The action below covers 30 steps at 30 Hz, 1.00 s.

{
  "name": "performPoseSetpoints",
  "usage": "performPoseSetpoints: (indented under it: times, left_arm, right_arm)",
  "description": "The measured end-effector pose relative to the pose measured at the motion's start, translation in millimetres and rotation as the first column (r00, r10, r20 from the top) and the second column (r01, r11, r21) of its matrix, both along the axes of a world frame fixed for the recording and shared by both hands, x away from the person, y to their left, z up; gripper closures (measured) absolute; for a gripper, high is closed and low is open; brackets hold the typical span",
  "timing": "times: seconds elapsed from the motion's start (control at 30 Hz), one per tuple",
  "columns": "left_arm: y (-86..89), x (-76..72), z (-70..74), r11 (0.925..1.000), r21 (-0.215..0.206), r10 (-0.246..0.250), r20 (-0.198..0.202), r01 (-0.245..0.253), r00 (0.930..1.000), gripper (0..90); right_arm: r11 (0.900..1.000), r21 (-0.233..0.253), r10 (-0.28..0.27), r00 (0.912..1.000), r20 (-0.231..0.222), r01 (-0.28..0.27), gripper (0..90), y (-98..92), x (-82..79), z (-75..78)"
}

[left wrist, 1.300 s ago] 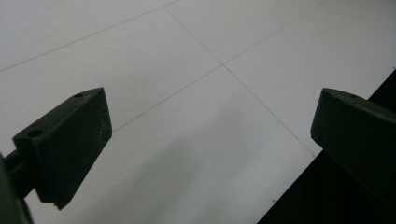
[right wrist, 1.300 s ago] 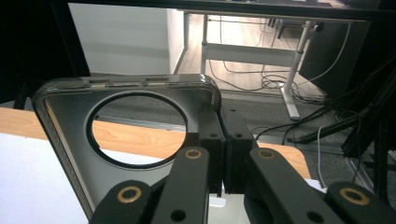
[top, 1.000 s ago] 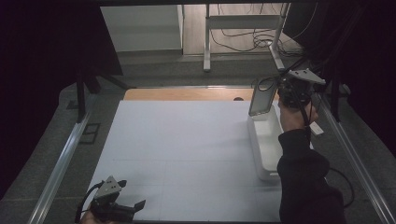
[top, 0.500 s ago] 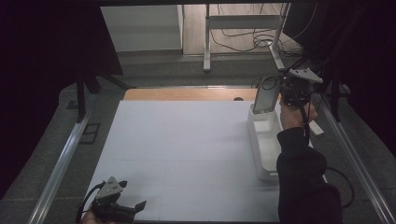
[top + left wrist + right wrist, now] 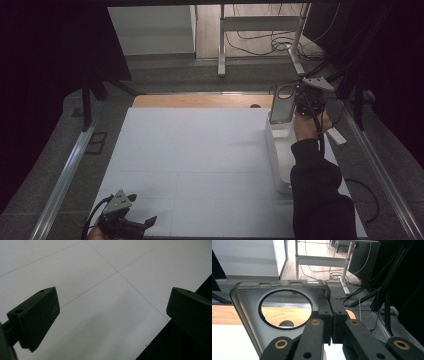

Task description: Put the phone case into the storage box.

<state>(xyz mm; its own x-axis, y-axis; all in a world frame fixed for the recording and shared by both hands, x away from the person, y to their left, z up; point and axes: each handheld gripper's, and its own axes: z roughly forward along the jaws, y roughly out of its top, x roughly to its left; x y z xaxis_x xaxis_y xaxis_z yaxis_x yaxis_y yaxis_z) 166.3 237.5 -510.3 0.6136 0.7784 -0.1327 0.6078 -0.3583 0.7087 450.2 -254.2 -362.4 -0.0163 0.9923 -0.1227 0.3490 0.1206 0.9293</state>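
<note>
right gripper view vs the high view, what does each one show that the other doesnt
The right gripper view alone makes plain how the jaws stand: pressed together on the right edge of the phone case, beside its big round cutout, through which a strip of wooden table edge shows.

The high view alone has the left gripper low at the near edge of the white table sheet, and the long white tray directly under the case.

Both show the right gripper holding the case upright, with the cables on the floor beyond the table.
</note>
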Motion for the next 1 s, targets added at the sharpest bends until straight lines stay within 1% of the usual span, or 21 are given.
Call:
performPoseSetpoints:
  times: [0.13, 0.23, 0.37, 0.4, 0.43, 0.57, 0.73, 0.83, 0.87, 0.9, 1.0]
  left_arm:
    - [-0.1, 0.0, -0.1, 1.0, 0.0, 0.0, -0.001, 0.0, 1.0, 0.0]
    - [-0.3, 0.1, -0.3, 1.0, 0.0, -0.001, -0.002, 0.001, 1.0, 0.0]
    - [-0.7, 0.2, -0.5, 1.0, 0.002, -0.005, -0.004, 0.005, 1.0, 0.0]
    - [-0.8, 0.3, -0.6, 1.0, 0.003, -0.005, -0.004, 0.005, 1.0, 0.0]
    - [-0.9, 0.3, -0.6, 1.0, 0.003, -0.006, -0.005, 0.006, 1.0, 0.0]
    - [-1.0, 0.4, -0.8, 1.0, 0.004, -0.008, -0.006, 0.008, 0.9999, 0.0]
    - [-1.4, 0.3, -1.0, 0.9999, 0.004, -0.012, -0.008, 0.012, 0.9999, 0.0]
    - [-1.5, 0.3, -1.1, 0.9999, 0.005, -0.013, -0.009, 0.013, 0.9999, 0.0]
    - [-1.6, 0.3, -1.1, 0.9999, 0.004, -0.014, -0.01, 0.014, 0.9999, 0.0]
    - [-1.6, 0.3, -1.2, 0.9999, 0.004, -0.015, -0.01, 0.015, 0.9998, 0.0]
    - [-1.8, 0.4, -1.3, 0.9999, 0.005, -0.016, -0.011, 0.016, 0.9998, 0.0]
  right_arm:
    - [1.0, -0.005, -0.013, 0.9999, -0.01, 0.013, 88.9, -0.4, 1.8, -7.5]
    - [1.0, 0.002, -0.025, 0.9996, -0.016, 0.025, 88.9, -1.8, 3.2, -13.7]
    - [0.999, 0.0, -0.035, 0.9992, -0.019, 0.035, 88.9, -1.9, 4.6, -18.4]
    - [0.999, 0.001, -0.033, 0.9991, -0.029, 0.033, 88.9, -2.1, 4.5, -18.8]
    - [0.999, 0.007, -0.038, 0.999, -0.022, 0.038, 88.9, -1.4, 5.3, -20.5]
    - [0.999, 0.004, -0.041, 0.9988, -0.026, 0.041, 88.9, -0.7, 6.1, -23.1]
    - [0.998, -0.001, -0.069, 0.9973, -0.025, 0.069, 88.9, 2.5, 7.8, -29.6]
    - [0.997, 0.005, -0.079, 0.9966, -0.026, 0.079, 88.9, 3.0, 8.8, -33.1]
    - [0.997, 0.002, -0.077, 0.9964, -0.035, 0.077, 88.9, 2.8, 8.7, -34.2]
    - [0.996, 0.005, -0.087, 0.9958, -0.026, 0.087, 88.9, 3.6, 9.4, -35.8]
    - [0.995, 0.002, -0.096, 0.9949, -0.029, 0.096, 88.9, 3.8, 10.2, -39.0]
